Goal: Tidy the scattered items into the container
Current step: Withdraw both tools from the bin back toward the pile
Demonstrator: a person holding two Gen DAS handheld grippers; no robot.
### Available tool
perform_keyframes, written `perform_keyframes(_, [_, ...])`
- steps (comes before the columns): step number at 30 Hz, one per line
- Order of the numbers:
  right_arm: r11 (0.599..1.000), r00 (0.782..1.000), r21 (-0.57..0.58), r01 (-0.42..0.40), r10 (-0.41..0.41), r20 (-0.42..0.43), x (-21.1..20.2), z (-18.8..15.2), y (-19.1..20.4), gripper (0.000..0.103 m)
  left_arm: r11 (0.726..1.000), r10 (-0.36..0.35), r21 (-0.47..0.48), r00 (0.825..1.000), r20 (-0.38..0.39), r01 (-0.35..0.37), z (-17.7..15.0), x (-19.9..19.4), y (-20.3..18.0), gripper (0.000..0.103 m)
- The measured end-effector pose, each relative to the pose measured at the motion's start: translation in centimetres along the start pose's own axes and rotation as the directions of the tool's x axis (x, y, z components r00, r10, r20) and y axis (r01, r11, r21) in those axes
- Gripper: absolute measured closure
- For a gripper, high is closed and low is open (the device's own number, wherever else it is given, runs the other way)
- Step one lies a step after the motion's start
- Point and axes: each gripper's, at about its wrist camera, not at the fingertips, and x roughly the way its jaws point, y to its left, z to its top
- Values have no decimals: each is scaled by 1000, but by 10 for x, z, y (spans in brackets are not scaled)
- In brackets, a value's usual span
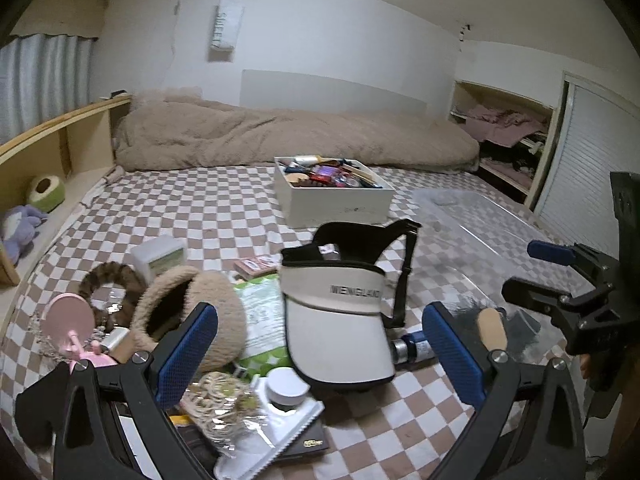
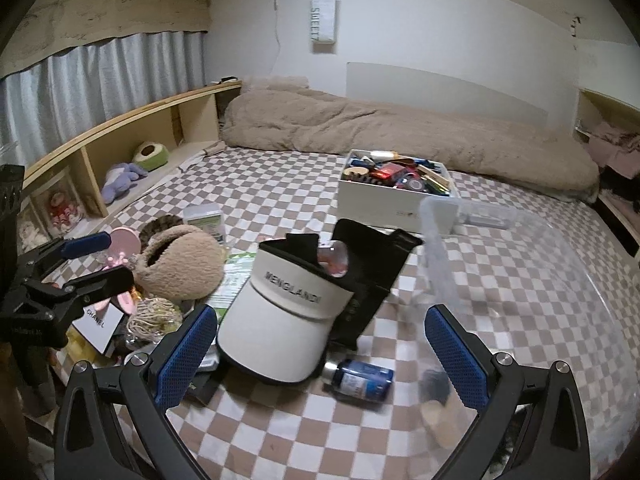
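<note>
Both grippers are hovering over the checkered bed with jaws spread wide and nothing in them. The left gripper (image 1: 320, 344) sits right above the visor (image 1: 336, 320), the right gripper (image 2: 320, 344) is a bit to its side, closer to the clear bin (image 2: 520, 272).

The visor is the obvious next pick. It lies brim toward the cameras, near the middle of the clutter, with its black strap (image 1: 400, 264) looped up behind it and a small pink thing tucked inside the band. The bin is just beside it on the right, with what looks like a brush (image 1: 491, 330) already in it.

Handling guess: the visor is light, the brim fairly stiff, the band soft and springy. Pinching the brim edge or the front band looks safest; the strap would just dangle and swing. The pink thing may drop out when the visor lifts.

The blue bottle (image 2: 362, 380) lying beside the brim is smooth and round, so it will probably roll or slip unless grabbed across the middle. The fuzzy hat (image 2: 180, 264) is soft and squashy, so any grip should hold. The bagged rings (image 1: 218, 404) look crinkly and slippery.

The white box (image 1: 340, 200) further back is already full of stuff.
</note>
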Motion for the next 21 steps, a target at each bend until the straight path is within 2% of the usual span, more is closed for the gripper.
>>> perform_keyframes(4, [1000,1000,-18,-11,10,-1,8,-1,11,0,1000,27,-15,999,19,-27,-1,-5,13,0])
perform_keyframes(8, [1000,1000,-12,-28,28,-12,18,-4,17,0,996,91,-15,995,41,-90,-7,-6,21,0])
perform_keyframes(13, [999,998,15,-52,52,-39,33,-13,21,0,991,131,-2,991,32,-131,-23,1,29,0])
perform_keyframes(17, [998,996,34,-61,63,-68,48,-25,25,0,987,157,-46,987,34,-155,-43,9,40,0])
perform_keyframes(21, [997,996,45,-64,67,-59,57,-41,28,0,977,181,-116,983,27,-176,-61,17,51,0])
